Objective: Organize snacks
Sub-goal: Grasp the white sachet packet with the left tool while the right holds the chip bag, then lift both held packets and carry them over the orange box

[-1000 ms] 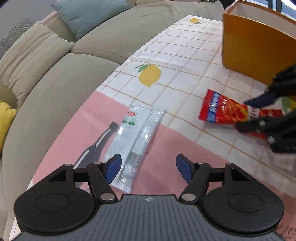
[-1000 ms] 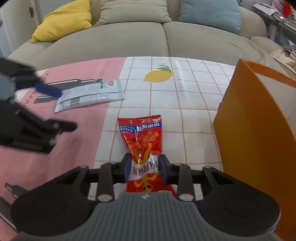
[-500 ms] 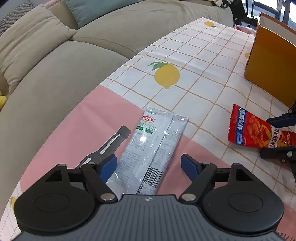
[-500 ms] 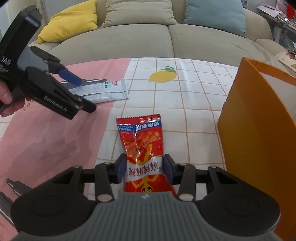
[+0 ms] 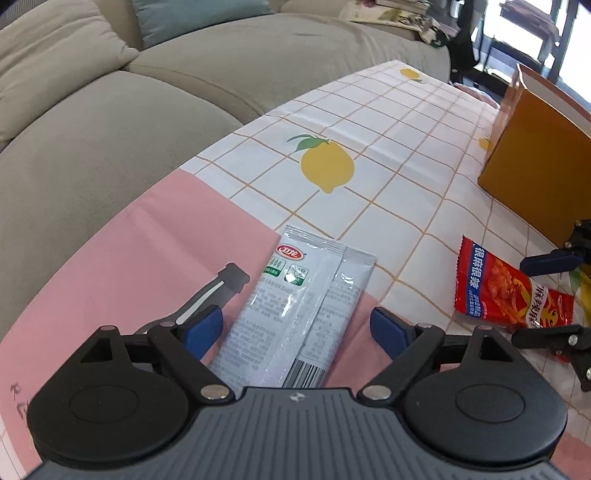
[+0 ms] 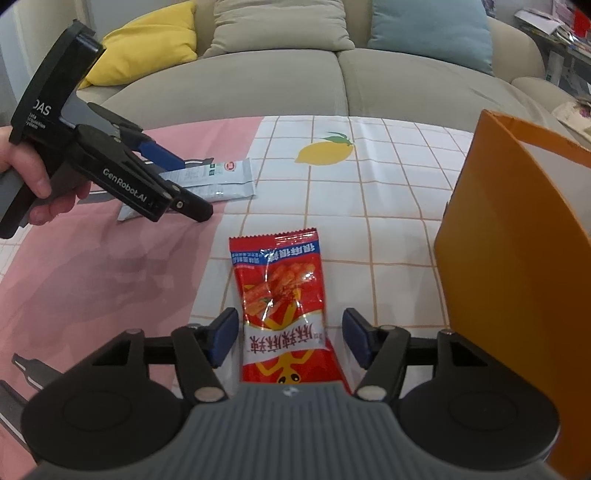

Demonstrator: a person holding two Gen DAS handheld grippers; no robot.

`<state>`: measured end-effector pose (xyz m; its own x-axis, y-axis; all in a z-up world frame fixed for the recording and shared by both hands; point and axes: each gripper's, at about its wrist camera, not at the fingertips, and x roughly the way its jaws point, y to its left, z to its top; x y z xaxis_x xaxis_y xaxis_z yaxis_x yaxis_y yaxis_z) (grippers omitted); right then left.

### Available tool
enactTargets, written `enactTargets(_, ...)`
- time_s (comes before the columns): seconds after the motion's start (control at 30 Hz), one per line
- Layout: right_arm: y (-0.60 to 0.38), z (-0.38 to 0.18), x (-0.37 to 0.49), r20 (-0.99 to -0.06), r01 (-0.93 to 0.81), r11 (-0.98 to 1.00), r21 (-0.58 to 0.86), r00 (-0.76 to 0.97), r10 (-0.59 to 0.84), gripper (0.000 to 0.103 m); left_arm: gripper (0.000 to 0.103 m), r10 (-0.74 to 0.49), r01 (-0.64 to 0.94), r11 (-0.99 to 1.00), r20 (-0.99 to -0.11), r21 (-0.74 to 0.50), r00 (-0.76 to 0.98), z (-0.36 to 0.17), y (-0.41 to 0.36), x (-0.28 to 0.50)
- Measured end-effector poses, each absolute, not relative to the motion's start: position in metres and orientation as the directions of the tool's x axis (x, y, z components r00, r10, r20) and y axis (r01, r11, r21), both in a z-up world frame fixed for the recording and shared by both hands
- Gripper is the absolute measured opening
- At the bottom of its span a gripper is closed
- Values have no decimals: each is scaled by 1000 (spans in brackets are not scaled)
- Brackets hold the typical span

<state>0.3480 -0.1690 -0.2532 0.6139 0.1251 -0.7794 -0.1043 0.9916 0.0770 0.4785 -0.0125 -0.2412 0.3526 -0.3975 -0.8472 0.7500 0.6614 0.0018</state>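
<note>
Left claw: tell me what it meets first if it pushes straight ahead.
The left claw, open, already straddles the white snack packet; that packet lies first in its line, then probably bare tablecloth.

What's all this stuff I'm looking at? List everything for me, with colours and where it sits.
Red snack packet: one, red with white lettering, flat on the checked part of the tablecloth, between the right gripper's fingers.
White snack packet: one, silvery white with a barcode, across the pink and checked parts, between the left gripper's fingers.
Orange box: one, open-topped, at the table's right.
Tablecloth: one, pink and white check with printed lemons.
Sofa: one, beige, behind the table.
Cushions: yellow, beige, blue, on the sofa.
Left hand-held gripper: black with blue pads, open.
Right hand-held gripper: same, open.
Left hand: holding its gripper.
</note>
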Motion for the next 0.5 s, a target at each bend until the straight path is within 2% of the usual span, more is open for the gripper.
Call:
enactTargets(0.07, -168, -254, 346, -775, -115, 991, 65, 619, 123, 62, 103, -381, 721, 693, -848, 2, 369, -241, -12, 475)
enactTargets(0.17, -164, -255, 344, -771, -121, 992, 22, 629, 94, 57, 92, -358, 661, 750, -845, -7, 398, -239, -11, 464)
enactTargets(0.23, -164, -255, 342, -767, -115, 993, 21, 636, 90, 48, 76, -346, 629, 778, -839, -7, 419, -237, -8, 454)
enactTargets(0.3, -163, -254, 340, -767, -109, 994, 12, 637, 80, 44, 63, -327, 587, 809, -837, -9, 438, -234, -6, 443)
enactTargets(0.5, -158, -250, 327, -786, -98, 995, 6, 614, 65, 39, 58, -253, 447, 895, -846, -20, 469, -231, 1, 397)
